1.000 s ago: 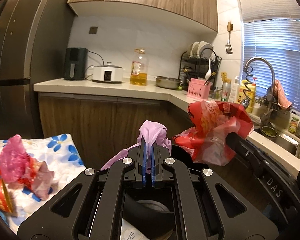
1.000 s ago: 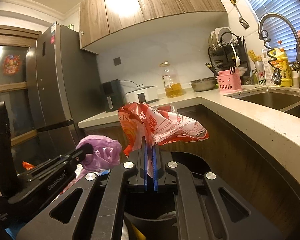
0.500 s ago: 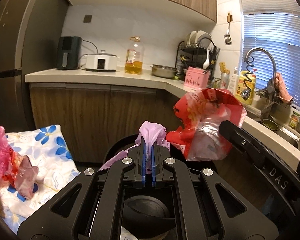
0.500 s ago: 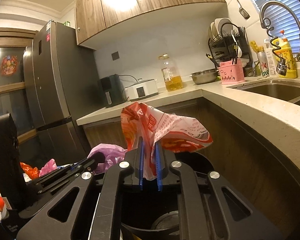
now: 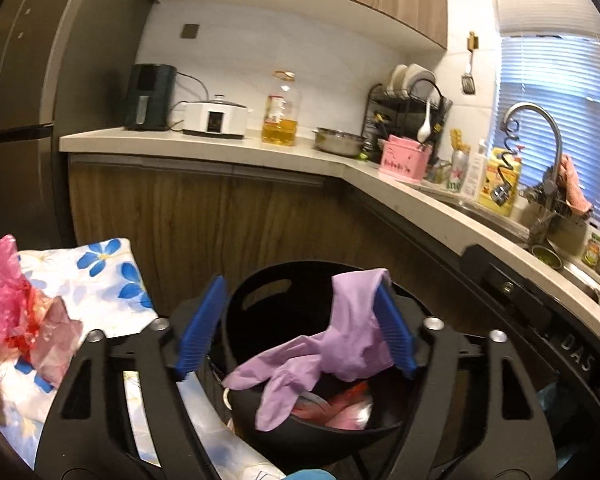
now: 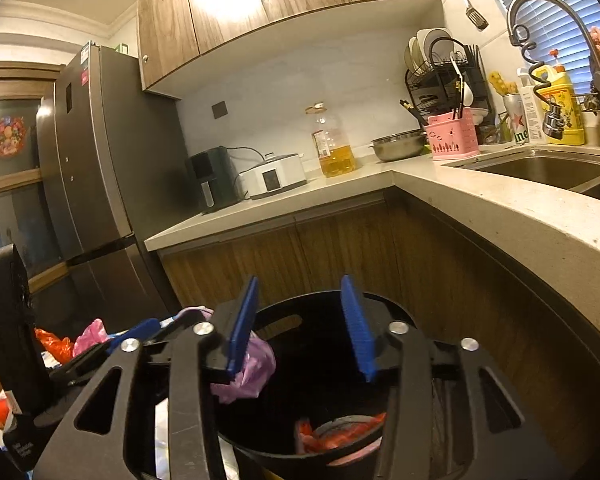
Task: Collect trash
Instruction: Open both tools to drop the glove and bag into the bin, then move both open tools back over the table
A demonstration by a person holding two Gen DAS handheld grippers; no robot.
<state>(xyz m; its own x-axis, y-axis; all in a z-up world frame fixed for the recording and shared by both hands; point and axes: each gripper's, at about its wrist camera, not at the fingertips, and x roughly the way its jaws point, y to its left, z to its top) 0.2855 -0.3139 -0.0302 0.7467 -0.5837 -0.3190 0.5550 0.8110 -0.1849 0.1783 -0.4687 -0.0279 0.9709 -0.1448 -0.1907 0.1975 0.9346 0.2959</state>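
Observation:
My left gripper (image 5: 296,332) hangs over the black bin (image 5: 260,292) with its jaws opening wide. A purple rubber glove (image 5: 332,356) still clings to the right blue pad (image 5: 394,332) and droops into the bin, with no pad pressing on it. My right gripper (image 6: 300,326) is above the same bin (image 6: 324,300), its jaws opening with nothing between them. The red plastic bag (image 6: 340,436) lies at the bottom of the bin. The purple glove (image 6: 254,368) shows behind the right gripper's left finger.
To the left, a blue-flowered cloth (image 5: 100,276) carries pink and red plastic bags (image 5: 8,296). Wooden cabinets and a pale counter (image 5: 220,148) wrap around behind the bin, with a sink (image 6: 540,168) on the right. A dark fridge (image 6: 96,160) stands on the left.
Both grippers went from shut to open. The red bag dropped from the right gripper into the bin. The purple glove slipped free of the left grip and now hangs from one pad.

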